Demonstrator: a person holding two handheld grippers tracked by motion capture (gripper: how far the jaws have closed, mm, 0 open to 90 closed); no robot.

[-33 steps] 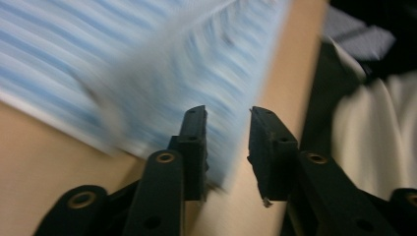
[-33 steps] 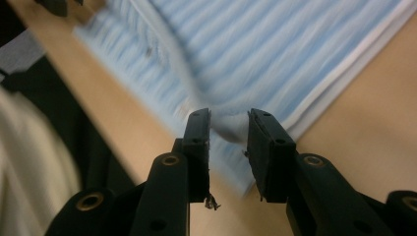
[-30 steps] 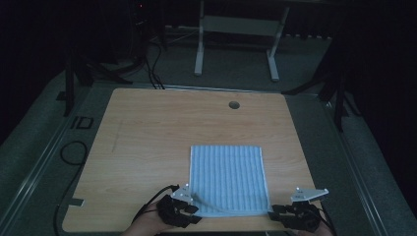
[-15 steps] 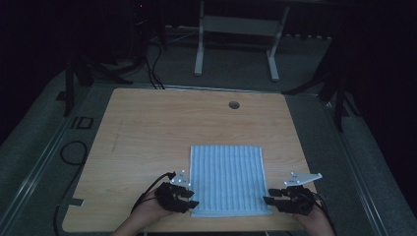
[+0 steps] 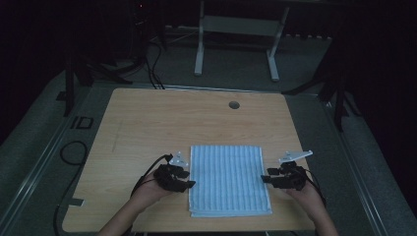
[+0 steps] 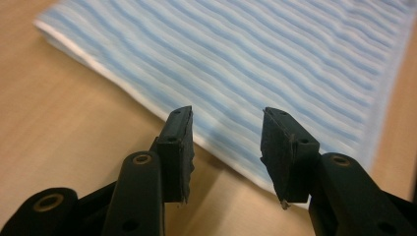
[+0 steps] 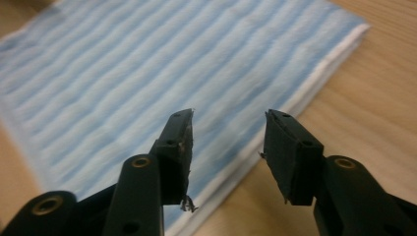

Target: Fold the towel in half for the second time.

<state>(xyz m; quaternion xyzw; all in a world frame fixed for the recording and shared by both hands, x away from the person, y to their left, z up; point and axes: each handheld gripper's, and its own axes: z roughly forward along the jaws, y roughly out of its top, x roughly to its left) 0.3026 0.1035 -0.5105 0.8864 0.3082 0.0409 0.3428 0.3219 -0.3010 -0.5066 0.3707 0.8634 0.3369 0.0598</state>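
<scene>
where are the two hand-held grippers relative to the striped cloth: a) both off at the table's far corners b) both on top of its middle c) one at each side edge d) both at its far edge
c: the left hand-held gripper sits at the left edge of the striped cloth and the right hand-held gripper at its right edge.

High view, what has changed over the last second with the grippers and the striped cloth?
Both hand-held grippers, left and right, moved up along the striped cloth's side edges from its near corners, jaws just opening, nothing between them. The cloth stayed flat on the table.
</scene>
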